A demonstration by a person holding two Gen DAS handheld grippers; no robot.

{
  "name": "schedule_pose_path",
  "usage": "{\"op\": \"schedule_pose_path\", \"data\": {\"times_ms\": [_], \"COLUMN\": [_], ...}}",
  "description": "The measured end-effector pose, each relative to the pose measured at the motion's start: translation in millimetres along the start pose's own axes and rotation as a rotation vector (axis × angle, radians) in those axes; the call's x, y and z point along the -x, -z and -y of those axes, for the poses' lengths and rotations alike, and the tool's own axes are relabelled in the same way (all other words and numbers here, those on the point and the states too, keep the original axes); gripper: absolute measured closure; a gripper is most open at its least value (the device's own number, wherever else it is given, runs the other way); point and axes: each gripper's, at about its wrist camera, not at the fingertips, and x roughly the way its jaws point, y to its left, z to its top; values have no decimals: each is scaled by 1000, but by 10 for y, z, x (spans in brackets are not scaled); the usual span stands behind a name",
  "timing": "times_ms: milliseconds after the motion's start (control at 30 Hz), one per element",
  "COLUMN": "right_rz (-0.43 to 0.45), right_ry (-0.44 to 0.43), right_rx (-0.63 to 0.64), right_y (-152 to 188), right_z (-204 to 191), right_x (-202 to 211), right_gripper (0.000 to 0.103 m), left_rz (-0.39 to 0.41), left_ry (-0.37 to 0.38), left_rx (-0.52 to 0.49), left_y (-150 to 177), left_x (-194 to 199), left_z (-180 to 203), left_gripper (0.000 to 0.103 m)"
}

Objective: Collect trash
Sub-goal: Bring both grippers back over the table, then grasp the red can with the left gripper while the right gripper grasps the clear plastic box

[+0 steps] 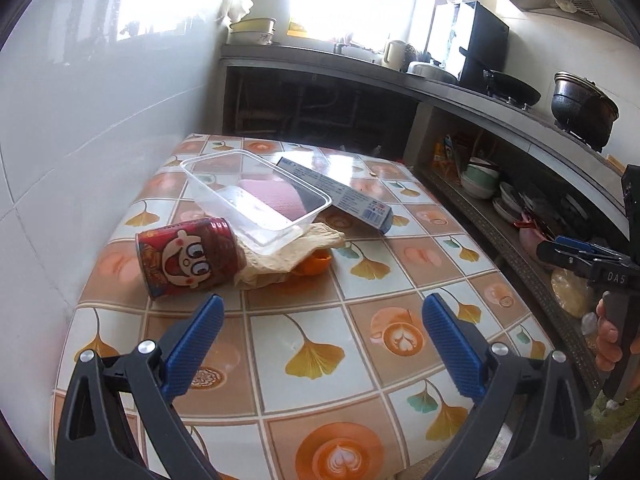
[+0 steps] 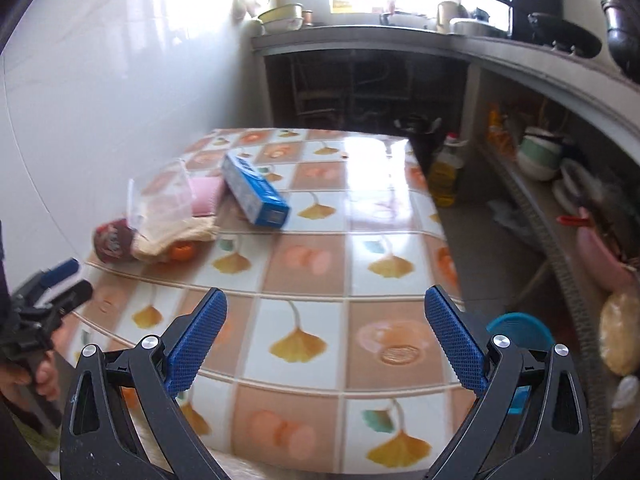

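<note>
Counter [image 1: 360, 364]: glossy cloth of orange and white squares with ginkgo leaves and coffee cups | left side, close together: red cartoon can [image 1: 188, 258] on its side, crumpled beige paper [image 1: 288, 256], orange peel [image 1: 316, 262] | behind: long blue-and-white box [image 1: 340, 192], pink roll [image 1: 280, 196]

Blue box [image 2: 256, 196] on the table [image 2: 360, 272], trash pile [image 2: 168, 220] seemingly alongside.

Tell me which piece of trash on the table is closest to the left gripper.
The red cartoon can, lying on its side just ahead of the left gripper. The clear plastic tray, crumpled paper and blue box all sit farther back.
</note>
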Motion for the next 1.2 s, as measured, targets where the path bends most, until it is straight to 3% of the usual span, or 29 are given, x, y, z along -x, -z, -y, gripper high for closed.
{"op": "schedule_pose_path", "data": {"times_ms": [200,400,467,667,900,967,1200], "right_rz": [-29,-68,-75,-96,-165,-200,-340], "right_ry": [-96,-193,-228,-336,-445,-462,-504], "right_rx": [-14,-25,-29,-37,16,42,124], "right_y": [-65,-134,-182,-392,-901,-1039,-1281], "right_z": [-184,-333,-397,-588,-901,-1002,-1290], "right_x": [-165,-368,-443,-668,-1103,-1263,-1813], "right_gripper": [8,8,10,20,34,38,48], "left_rz": [48,76,67,-8,-59,-106,-207], "left_ry": [-20,-148,-200,-218,-228,-226,-298], "left_rx": [3,-117,-139,-159,-414,-487,-680], "left_y": [1,-63,-129,-278,-351,-362,-354], "left_x": [33,-12,-59,-247,-491,-618,-982], "left_z": [-124,-301,-405,-667,-542,-533,-515], "left_gripper": [6,6,6,6,6,6,6]}}
